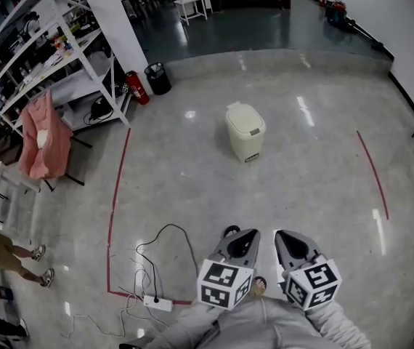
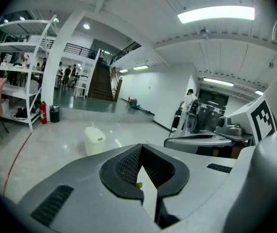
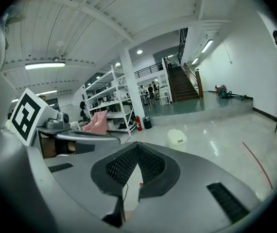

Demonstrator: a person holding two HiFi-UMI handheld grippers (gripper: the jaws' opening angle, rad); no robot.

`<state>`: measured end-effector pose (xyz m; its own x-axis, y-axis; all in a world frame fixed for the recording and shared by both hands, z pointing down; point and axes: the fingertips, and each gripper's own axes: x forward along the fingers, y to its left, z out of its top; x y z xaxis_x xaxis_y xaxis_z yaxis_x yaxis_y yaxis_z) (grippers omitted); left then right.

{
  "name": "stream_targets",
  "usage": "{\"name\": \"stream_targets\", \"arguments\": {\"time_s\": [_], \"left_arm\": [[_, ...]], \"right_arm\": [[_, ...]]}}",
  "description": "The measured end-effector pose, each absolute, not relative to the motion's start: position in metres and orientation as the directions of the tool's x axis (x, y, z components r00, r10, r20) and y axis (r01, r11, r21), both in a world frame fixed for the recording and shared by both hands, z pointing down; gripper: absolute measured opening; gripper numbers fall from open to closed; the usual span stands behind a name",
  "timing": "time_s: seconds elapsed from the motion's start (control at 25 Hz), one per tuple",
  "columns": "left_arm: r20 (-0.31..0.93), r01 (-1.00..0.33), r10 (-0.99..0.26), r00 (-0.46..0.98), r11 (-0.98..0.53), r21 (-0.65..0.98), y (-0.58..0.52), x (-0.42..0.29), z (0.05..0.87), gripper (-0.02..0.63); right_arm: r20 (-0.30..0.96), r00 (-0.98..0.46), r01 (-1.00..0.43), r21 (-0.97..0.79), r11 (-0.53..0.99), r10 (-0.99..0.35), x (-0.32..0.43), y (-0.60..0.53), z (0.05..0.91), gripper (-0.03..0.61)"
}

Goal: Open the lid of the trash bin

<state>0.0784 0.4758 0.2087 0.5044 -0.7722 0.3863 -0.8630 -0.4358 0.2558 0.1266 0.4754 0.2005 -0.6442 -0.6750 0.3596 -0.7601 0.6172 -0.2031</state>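
The cream trash bin (image 1: 245, 131) stands alone on the polished grey floor, about mid-frame in the head view, with its lid down. It shows small and far off in the left gripper view (image 2: 94, 140) and in the right gripper view (image 3: 177, 138). Both grippers are held close to the person's body at the bottom of the head view, well short of the bin. The left gripper (image 1: 240, 244) (image 2: 140, 149) is shut with nothing in it. Beside it, the right gripper (image 1: 294, 244) (image 3: 137, 145) is also shut and empty.
Red tape lines (image 1: 118, 195) mark a zone on the floor around the bin. A power strip with loose cables (image 1: 157, 303) lies at lower left. White shelving (image 1: 54, 57), a chair with pink cloth (image 1: 43, 140), a fire extinguisher (image 1: 137, 87) and a black bin (image 1: 157, 78) stand at left.
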Motion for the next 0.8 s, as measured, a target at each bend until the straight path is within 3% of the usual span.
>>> {"name": "stream_targets", "arguments": {"time_s": [0.8], "left_arm": [[0.420,-0.853,-0.742,0.522,-0.451,0.263,0.297,0.021,0.231,0.003]], "right_arm": [[0.394,-0.628,-0.772,-0.205,0.602,-0.671,0.066,0.297,0.220,-0.005]]}}
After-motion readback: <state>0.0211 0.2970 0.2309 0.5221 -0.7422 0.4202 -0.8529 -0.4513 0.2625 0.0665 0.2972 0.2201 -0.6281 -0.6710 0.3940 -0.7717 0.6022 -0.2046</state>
